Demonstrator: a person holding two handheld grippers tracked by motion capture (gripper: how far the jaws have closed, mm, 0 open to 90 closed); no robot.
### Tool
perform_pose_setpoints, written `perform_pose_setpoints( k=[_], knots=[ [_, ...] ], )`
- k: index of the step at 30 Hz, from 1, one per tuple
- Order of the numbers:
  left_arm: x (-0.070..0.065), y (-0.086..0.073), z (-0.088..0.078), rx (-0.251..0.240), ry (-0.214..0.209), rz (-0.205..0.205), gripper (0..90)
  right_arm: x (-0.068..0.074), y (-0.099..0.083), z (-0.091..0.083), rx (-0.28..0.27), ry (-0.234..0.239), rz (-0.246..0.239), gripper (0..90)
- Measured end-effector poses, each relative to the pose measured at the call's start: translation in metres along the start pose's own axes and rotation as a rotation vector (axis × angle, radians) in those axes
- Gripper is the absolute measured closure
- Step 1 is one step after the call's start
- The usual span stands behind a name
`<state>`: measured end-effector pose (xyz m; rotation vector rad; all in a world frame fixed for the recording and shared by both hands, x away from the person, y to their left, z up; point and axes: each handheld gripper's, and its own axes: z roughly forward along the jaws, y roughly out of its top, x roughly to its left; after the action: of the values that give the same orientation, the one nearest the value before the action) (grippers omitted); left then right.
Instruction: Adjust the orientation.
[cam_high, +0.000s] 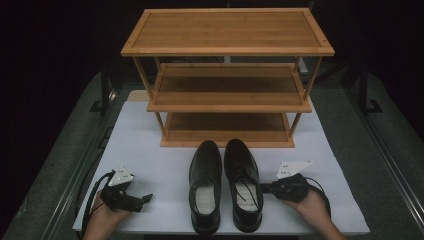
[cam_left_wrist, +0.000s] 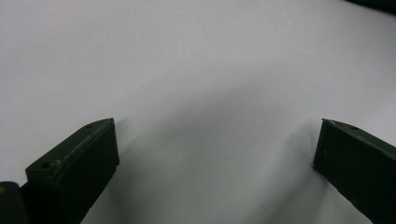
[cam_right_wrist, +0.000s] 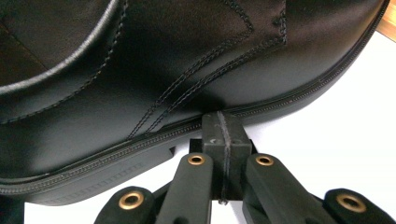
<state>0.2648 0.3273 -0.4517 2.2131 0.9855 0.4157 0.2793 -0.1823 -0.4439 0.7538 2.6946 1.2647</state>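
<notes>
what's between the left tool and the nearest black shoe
Nothing: in the high view, bare white table separates the left tool from the left shoe.

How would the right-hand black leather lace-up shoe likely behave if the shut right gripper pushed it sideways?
The right-hand black leather lace-up shoe probably slides rather than tips: its flat sole lies on the smooth white table. The right gripper touches low, at the sole's edge. It may bump the left-hand black shoe alongside.
</notes>
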Motion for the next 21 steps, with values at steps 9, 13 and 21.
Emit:
perform_pose_setpoints(
  k=[9,13,21],
  knots=[
    [0.0,0.0,0.0,0.0,0.0,0.0,0.0,0.0039,0.0027,0.0037,0.002,0.006,-0.02,90.0],
    [0.0,0.0,0.0001,-0.001,0.0,-0.001,0.0,0.007,0.0039,0.0058,0.002,0.015,-0.029,90.0],
    [-0.0001,0.0003,-0.0002,-0.002,0.001,0.001,0.0,0.0071,0.0041,0.0043,-0.008,0.009,-0.024,89.5]
  ],
)
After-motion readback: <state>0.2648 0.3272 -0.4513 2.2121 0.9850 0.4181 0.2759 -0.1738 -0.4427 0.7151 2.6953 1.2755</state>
